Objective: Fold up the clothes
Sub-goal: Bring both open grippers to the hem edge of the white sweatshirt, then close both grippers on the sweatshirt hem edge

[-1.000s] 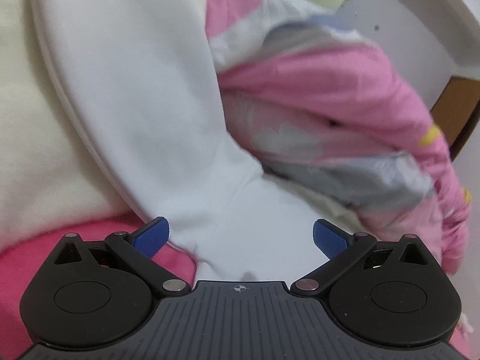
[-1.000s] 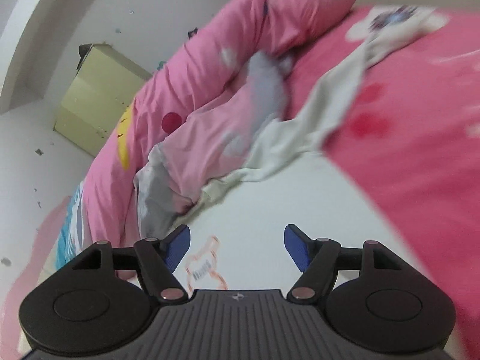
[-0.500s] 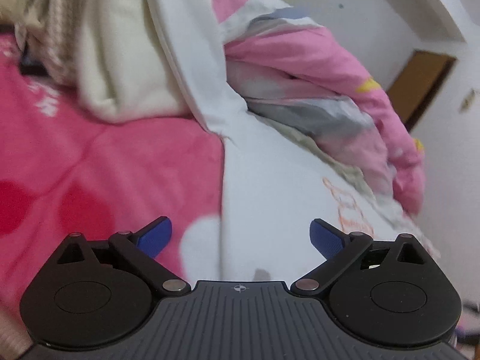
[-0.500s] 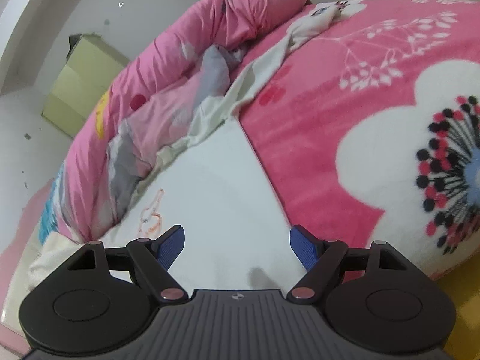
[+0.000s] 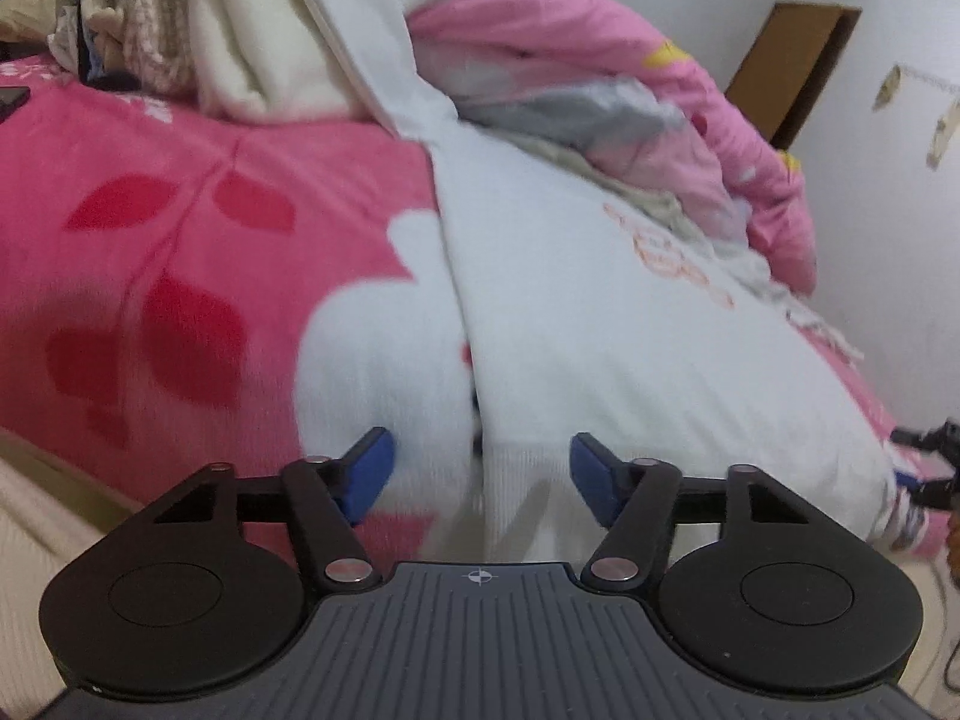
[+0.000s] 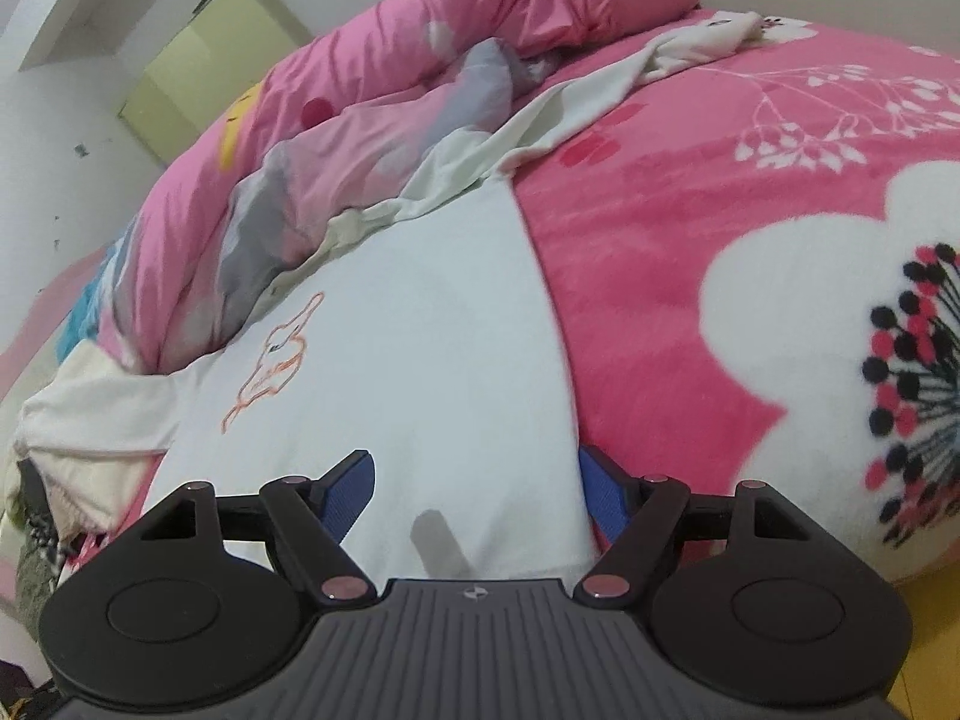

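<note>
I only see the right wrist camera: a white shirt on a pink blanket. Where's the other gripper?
Observer: The left gripper hangs over the white shirt's near hem. Its jaws are closing with the shirt's side edge between them, and they are not clamped yet.
Operator: Are there more clothes to fold?
Observer: Yes. A pile of clothes, cream and knitted pieces, sits at the far end of the blanket, and the shirt's upper part leans against it.
</note>
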{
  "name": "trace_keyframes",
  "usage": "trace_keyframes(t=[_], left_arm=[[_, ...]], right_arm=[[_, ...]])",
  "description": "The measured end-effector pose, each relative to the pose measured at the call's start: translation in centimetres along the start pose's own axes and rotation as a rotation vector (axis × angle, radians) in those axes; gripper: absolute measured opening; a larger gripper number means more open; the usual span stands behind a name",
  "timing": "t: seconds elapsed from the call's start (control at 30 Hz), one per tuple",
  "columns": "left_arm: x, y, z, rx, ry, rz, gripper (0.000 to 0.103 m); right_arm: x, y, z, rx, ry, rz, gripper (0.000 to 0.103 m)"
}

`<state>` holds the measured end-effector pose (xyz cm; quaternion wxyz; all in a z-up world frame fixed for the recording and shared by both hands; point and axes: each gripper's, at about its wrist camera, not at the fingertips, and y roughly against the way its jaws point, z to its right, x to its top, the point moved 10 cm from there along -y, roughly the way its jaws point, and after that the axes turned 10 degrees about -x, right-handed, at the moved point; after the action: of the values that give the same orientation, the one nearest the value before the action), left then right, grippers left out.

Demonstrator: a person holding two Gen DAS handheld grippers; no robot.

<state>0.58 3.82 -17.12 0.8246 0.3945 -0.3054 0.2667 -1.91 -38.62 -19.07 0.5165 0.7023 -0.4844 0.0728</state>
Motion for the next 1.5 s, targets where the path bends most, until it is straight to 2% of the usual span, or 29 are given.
trace_keyframes(t=[0.1, 0.2, 0.33, 0.4, 0.53, 0.63, 0.87, 0.93, 1.03, 1.1, 1.13, 1.2, 1.3, 1.5], left_arm=[[-0.3, 0.0, 0.6, -0.008, -0.031, -0.002, 0.056], [-0.4, 0.0, 1.8, -0.036, -0.075, 0.002, 0.051], [-0.8, -0.5, 2.7, -0.024, -0.139, -0.006, 0.05], [-1.0, -0.9, 2.5, -0.023, -0.128, -0.015, 0.05], [-1.1, -1.2, 2.2, -0.032, -0.092, -0.018, 0.05], [-1.5, -1.3, 2.1, -0.047, -0.075, -0.041, 0.05], [-2.3, -2.0, 1.9, -0.051, -0.044, -0.077, 0.05], [-2.4, -2.0, 2.0, -0.041, -0.051, -0.077, 0.05], [-2.4, -2.1, 2.0, -0.018, -0.065, -0.082, 0.043], [-2.4, -2.1, 2.0, -0.001, -0.071, -0.09, 0.031], [-2.4, -2.1, 2.1, 0.006, -0.073, -0.094, 0.026], [-2.3, -1.8, 2.1, 0.011, -0.071, -0.094, 0.011], [-2.2, -1.3, 2.3, 0.01, -0.059, -0.089, 0.005], [-1.4, 1.4, 3.2, -0.058, -0.008, -0.072, 0.003]], right_arm=[[-0.5, 0.9, 0.1, 0.009, -0.023, 0.003, 0.072], [-0.8, 1.9, 0.8, -0.005, -0.056, 0.021, 0.061], [-0.1, 3.9, 1.9, 0.035, -0.121, 0.075, 0.061], [-0.2, 3.9, 2.2, 0.052, -0.136, 0.063, 0.061], [-1.1, 2.5, 3.3, 0.025, -0.143, 0.018, 0.061], [-1.8, 1.7, 4.0, 0.048, -0.173, -0.009, 0.061], [-3.3, 1.3, 3.6, 0.087, -0.123, -0.061, 0.06], [-3.6, 1.1, 3.5, 0.087, -0.103, -0.071, 0.052], [-4.2, 0.9, 3.5, 0.08, -0.082, -0.081, 0.037], [-4.4, 0.9, 3.7, 0.072, -0.072, -0.078, 0.029], [-4.5, 0.9, 3.7, 0.076, -0.071, -0.078, 0.018], [-4.7, 1.2, 3.6, 0.092, -0.075, -0.08, 0.009], [-4.6, 2.0, 3.4, 0.097, -0.077, -0.058, 0.005], [-4.2, 4.9, 2.4, 0.116, -0.061, 0.007, 0.004]])
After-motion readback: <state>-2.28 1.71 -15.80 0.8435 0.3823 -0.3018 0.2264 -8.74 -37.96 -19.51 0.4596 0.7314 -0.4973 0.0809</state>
